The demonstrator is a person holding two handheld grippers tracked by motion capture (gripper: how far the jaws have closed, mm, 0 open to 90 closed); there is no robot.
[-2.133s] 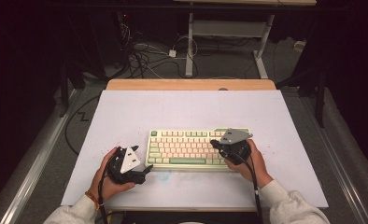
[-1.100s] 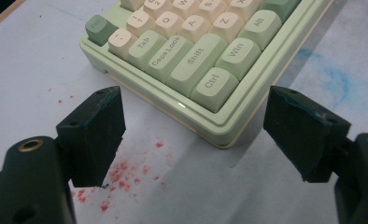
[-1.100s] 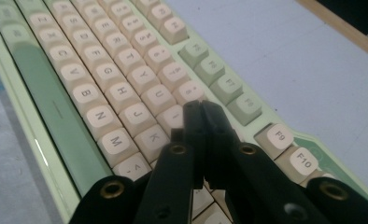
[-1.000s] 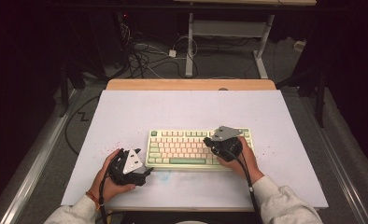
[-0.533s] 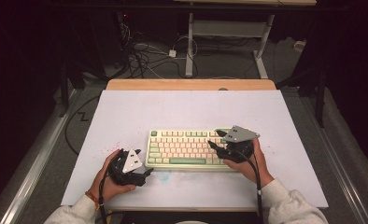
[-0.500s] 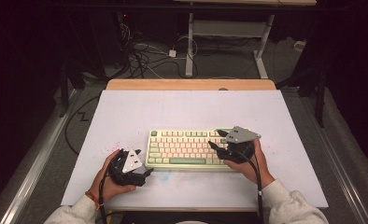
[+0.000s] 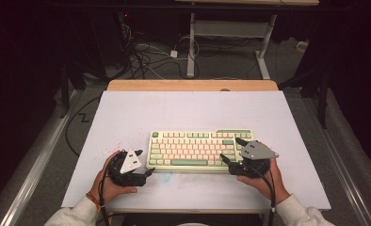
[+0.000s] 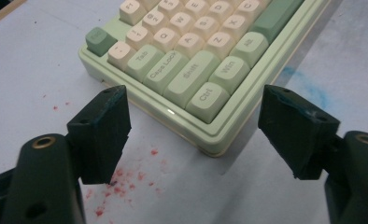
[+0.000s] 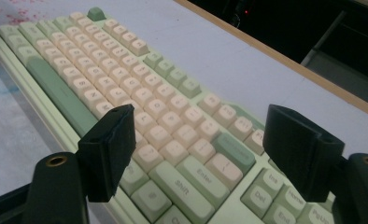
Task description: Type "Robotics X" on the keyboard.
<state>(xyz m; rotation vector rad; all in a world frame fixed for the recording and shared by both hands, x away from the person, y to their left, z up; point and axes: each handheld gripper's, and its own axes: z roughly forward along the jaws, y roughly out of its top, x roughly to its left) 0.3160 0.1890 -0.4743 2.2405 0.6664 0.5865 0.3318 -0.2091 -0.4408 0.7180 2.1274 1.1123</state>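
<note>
keyboard (image 7: 200,149): pale green and cream, lying flat near the front middle of the white desk (image 7: 174,110), long side facing the person
left gripper (image 7: 146,173): sits low just off the keyboard's near left corner, in the person's left hand (image 7: 109,181)
left fingers (image 8: 100,133): wide apart, nothing between them; the corner by the ctrl key lies just ahead, not touched
right gripper (image 7: 230,150): over the keyboard's right end, in the person's right hand (image 7: 263,176)
right fingers (image 9: 109,149): just been opening, now wide, hovering above the enter and shift keys, gripping nothing
red specks (image 8: 121,182): scattered on the desk under the left gripper
blue smear (image 8: 303,88): on the desk along the keyboard's front edge
</note>
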